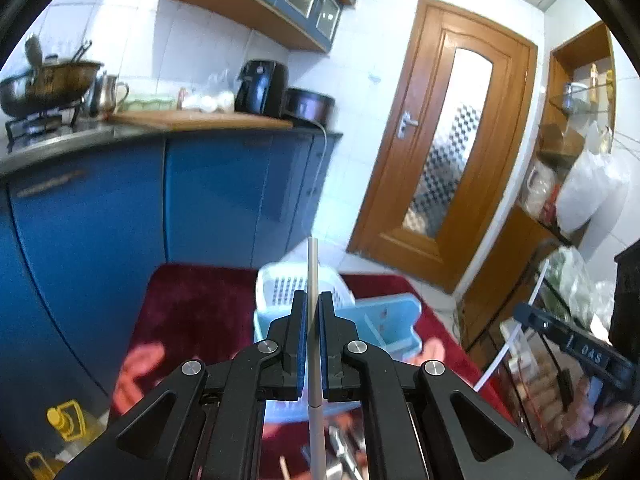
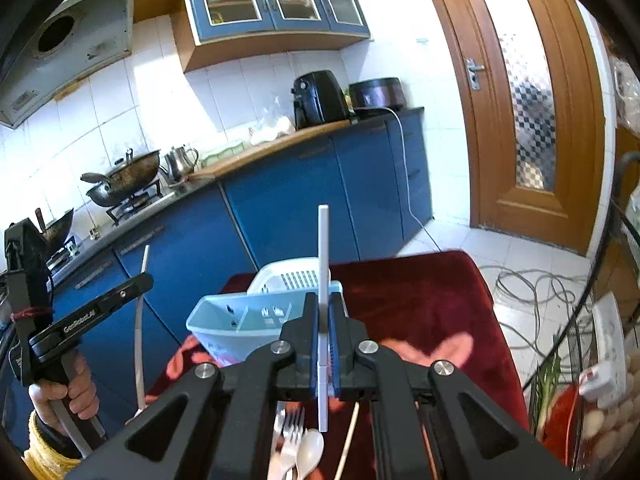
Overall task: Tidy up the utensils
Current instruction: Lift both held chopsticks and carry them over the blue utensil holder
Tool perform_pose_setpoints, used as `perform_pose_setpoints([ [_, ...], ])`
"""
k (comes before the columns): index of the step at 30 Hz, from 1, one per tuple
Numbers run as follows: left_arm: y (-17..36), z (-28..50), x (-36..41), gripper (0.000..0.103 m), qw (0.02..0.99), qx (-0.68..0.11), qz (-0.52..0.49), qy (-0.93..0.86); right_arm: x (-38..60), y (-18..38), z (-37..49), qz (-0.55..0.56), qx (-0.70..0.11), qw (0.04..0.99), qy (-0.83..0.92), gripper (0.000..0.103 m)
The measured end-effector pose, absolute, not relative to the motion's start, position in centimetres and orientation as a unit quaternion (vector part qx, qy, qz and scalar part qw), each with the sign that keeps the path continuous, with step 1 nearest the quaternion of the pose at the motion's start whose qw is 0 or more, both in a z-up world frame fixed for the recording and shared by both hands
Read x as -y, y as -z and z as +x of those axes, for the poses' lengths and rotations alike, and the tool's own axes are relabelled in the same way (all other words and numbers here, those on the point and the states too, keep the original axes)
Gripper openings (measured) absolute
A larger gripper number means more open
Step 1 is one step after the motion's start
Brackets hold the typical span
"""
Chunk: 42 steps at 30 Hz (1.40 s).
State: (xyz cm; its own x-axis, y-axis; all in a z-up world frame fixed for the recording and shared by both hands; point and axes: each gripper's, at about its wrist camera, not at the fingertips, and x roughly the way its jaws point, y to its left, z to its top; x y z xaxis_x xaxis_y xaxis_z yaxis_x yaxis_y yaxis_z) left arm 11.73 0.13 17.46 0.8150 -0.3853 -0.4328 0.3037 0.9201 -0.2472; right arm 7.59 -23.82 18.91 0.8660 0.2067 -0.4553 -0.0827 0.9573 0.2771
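While both hands are hovering above the blue caddy (image 2: 240, 326), the left gripper (image 1: 313, 312) is pinching a grey chopstick (image 1: 313, 280) and the right gripper (image 2: 322, 316) a white one (image 2: 323, 256), upright for dropping in.

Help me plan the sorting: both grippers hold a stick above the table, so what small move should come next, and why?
Probably carry the left gripper, shut on its grey chopstick, forward over the blue utensil holder. The right gripper also grips a white chopstick, and the holder's compartments look open ahead.
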Motion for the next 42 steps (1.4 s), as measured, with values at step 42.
perform_pose_setpoints([
  [42,-11.4,19.8,4.2,0.005,0.981,-0.167,-0.045,0.084,19.9,-12.6,18.4,0.064,-0.294,0.952,-0.059,0.007],
])
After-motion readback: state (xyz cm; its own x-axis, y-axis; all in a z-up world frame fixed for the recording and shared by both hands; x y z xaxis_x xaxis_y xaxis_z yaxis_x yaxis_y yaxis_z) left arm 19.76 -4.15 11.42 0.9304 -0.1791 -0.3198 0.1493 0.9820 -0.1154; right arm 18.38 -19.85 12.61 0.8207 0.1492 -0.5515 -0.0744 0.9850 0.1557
